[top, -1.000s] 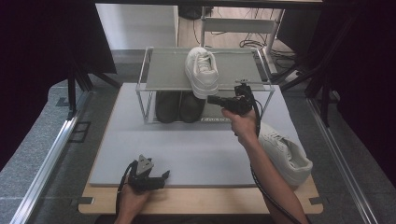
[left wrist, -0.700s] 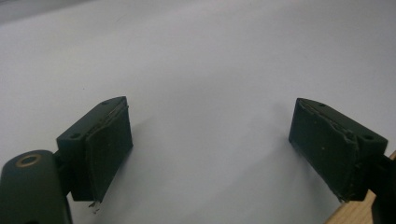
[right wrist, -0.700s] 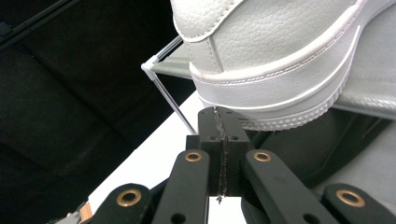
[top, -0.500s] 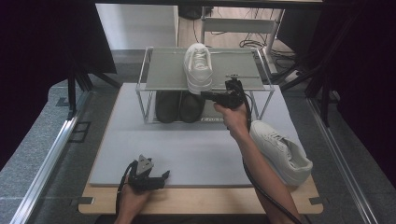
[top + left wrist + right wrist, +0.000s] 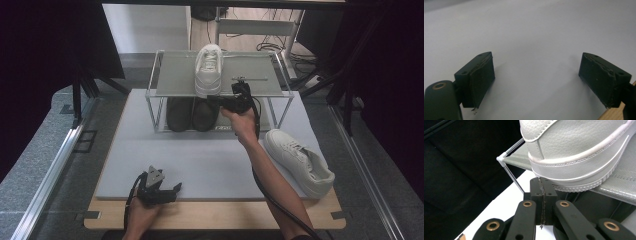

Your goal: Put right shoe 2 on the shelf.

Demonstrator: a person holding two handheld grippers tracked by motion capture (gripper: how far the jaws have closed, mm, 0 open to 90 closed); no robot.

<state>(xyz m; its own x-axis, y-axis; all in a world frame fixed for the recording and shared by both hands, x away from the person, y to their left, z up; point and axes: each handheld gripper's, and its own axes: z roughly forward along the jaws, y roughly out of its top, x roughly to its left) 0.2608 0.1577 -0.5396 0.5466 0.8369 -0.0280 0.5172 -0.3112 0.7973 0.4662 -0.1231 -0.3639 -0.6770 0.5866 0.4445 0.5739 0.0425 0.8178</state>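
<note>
The right gripper [image 5: 216,100] has slid left along the rack's front edge since a second ago, and now its jaws are clenched on nothing, tips right at the heel of the white shoe [image 5: 208,69] on the rack [image 5: 172,75] top. That one looks placed; its mate [image 5: 299,161] waits on the table, right side. Left gripper [image 5: 172,189] rests released near the table's front edge; no readable writing anywhere.

Left tool [image 5: 536,82]: two black jaws rising from the bottom of the frame, standing wide apart with nothing between them. Pads dark and worn, frayed along their lower edges. Beneath: pale grey mat [image 5: 534,37], plain and unmarked. Lower right corner: a sliver of the counter [image 5: 615,115], its wooden edge.
</note>
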